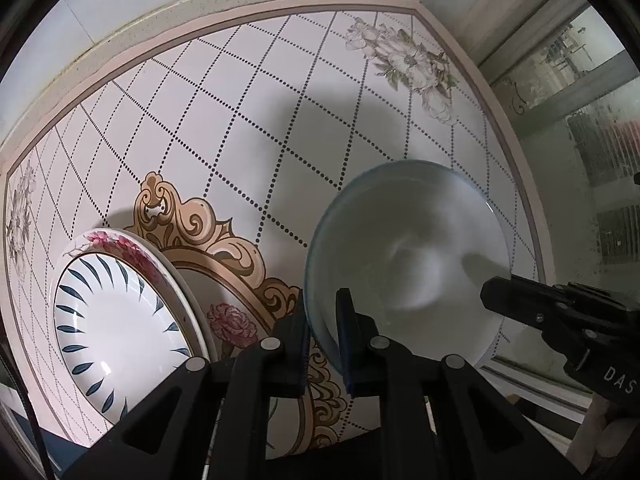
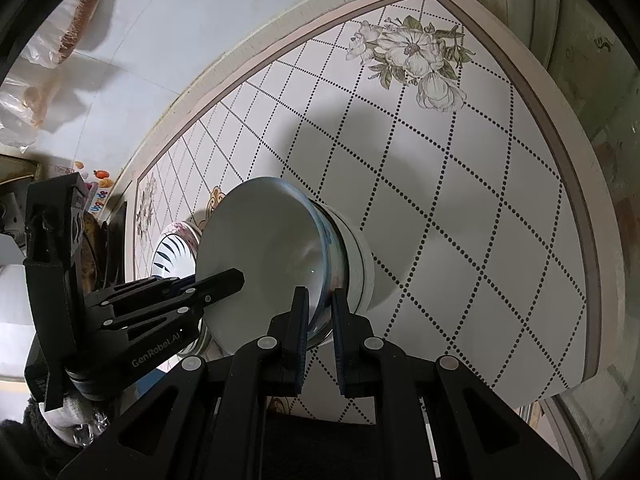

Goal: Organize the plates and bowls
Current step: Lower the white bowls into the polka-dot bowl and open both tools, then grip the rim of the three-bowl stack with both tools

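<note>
A white bowl (image 1: 404, 248) with a bluish rim hangs tilted just above the patterned table (image 1: 240, 120). My left gripper (image 1: 324, 308) is shut on its near left rim. My right gripper (image 1: 492, 292) pinches the opposite rim. In the right wrist view the bowl (image 2: 264, 248) is seen from the side, with my right gripper (image 2: 319, 300) shut on its rim and my left gripper (image 2: 236, 278) reaching in from the left. Directly under it stands a second white bowl (image 2: 356, 268) with a dark line. A blue-leaf plate (image 1: 116, 312) lies on a pink-flowered plate (image 1: 124, 242) at the left.
The table (image 2: 460, 200) has a dotted diamond grid and ends in a corner at the far right. Plastic bags with food (image 2: 40, 80) lie on the floor beyond its left edge. A glass door (image 1: 580, 120) stands right of the table.
</note>
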A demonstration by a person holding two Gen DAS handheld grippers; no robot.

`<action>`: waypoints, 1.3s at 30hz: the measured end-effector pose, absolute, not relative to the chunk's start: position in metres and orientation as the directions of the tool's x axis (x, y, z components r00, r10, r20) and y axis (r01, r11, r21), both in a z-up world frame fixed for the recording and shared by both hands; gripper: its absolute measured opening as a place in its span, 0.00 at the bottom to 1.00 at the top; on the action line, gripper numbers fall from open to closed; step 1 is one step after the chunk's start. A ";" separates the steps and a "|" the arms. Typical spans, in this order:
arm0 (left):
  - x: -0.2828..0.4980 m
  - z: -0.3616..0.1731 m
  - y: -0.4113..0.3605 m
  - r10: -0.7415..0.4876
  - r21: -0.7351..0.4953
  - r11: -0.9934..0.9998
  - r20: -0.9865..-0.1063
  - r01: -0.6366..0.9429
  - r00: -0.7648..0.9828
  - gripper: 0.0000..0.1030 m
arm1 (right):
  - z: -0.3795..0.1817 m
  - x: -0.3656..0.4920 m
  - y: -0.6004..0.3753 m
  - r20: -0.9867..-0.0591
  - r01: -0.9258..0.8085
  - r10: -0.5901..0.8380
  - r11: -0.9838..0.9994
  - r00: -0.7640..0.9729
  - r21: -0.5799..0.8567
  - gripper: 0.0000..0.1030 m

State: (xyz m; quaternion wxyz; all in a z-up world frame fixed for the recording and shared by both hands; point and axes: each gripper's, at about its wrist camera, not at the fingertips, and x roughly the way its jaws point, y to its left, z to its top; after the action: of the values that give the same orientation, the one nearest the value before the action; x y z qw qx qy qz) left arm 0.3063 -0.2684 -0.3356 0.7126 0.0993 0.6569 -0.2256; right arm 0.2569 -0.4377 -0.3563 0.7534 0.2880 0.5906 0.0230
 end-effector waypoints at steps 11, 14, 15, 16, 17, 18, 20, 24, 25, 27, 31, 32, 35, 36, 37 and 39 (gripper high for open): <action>0.306 -0.329 -0.266 -0.183 -0.156 0.878 -0.983 0.452 0.015 0.11 | -0.359 0.258 -0.437 -0.891 0.339 0.369 0.830 0.265 0.444 0.14; 0.305 -0.313 -0.264 -0.181 -0.143 0.877 -0.983 0.459 0.040 0.11 | -0.348 0.257 -0.433 -0.907 0.334 0.333 0.850 0.258 0.407 0.22; 0.304 -0.306 -0.262 -0.186 -0.143 0.877 -0.981 0.459 0.048 0.11 | -0.344 0.256 -0.432 -0.911 0.330 0.321 0.857 0.258 0.395 0.36; 0.303 -0.299 -0.260 -0.193 -0.146 0.875 -0.979 0.461 0.057 0.11 | -0.337 0.254 -0.430 -0.916 0.322 0.302 0.868 0.264 0.379 0.48; 0.301 -0.289 -0.258 -0.203 -0.148 0.873 -0.977 0.465 0.070 0.11 | -0.330 0.252 -0.428 -0.920 0.315 0.281 0.877 0.274 0.362 0.51; 0.300 -0.283 -0.256 -0.211 -0.151 0.871 -0.974 0.467 0.079 0.13 | -0.325 0.251 -0.427 -0.922 0.312 0.268 0.883 0.279 0.351 0.54; 0.298 -0.268 -0.252 -0.221 -0.147 0.867 -0.970 0.475 0.105 0.21 | -0.314 0.249 -0.424 -0.929 0.301 0.237 0.898 0.285 0.322 0.60; 0.297 -0.246 -0.246 -0.246 -0.150 0.859 -0.959 0.490 0.137 0.41 | -0.296 0.243 -0.422 -0.929 0.296 0.203 0.908 0.310 0.297 0.81; 0.297 -0.242 -0.245 -0.247 -0.147 0.858 -0.958 0.492 0.145 0.58 | -0.293 0.242 -0.422 -0.931 0.295 0.191 0.912 0.311 0.286 0.83; 0.298 -0.238 -0.242 -0.253 -0.146 0.856 -0.955 0.495 0.156 0.78 | -0.289 0.240 -0.422 -0.934 0.296 0.175 0.916 0.312 0.270 0.87; 0.303 -0.237 -0.240 -0.272 -0.167 0.858 -0.950 0.485 0.153 0.91 | -0.286 0.237 -0.425 -0.936 0.304 0.170 0.915 0.309 0.266 0.90; 0.304 -0.238 -0.240 -0.279 -0.177 0.859 -0.949 0.480 0.149 0.94 | -0.287 0.237 -0.426 -0.937 0.303 0.170 0.915 0.305 0.265 0.90; 0.305 -0.242 -0.240 -0.294 -0.201 0.859 -0.946 0.471 0.133 0.95 | -0.288 0.236 -0.428 -0.939 0.305 0.172 0.915 0.299 0.264 0.92; 0.306 -0.245 -0.241 -0.297 -0.208 0.858 -0.947 0.470 0.124 0.95 | -0.289 0.236 -0.428 -0.938 0.304 0.174 0.915 0.299 0.266 0.92; 0.307 -0.248 -0.242 -0.298 -0.213 0.859 -0.948 0.466 0.116 0.95 | -0.290 0.236 -0.429 -0.938 0.305 0.174 0.914 0.301 0.268 0.92; 0.309 -0.256 -0.245 -0.295 -0.217 0.861 -0.950 0.461 0.103 0.95 | -0.293 0.236 -0.430 -0.937 0.309 0.176 0.912 0.303 0.271 0.93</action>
State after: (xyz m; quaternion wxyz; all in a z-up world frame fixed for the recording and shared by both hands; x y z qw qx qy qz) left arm 0.3092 -0.2451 -0.2557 0.7394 0.0671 0.6193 -0.2553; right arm 0.2365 -0.4304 -0.2928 0.7804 0.2059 0.5888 -0.0426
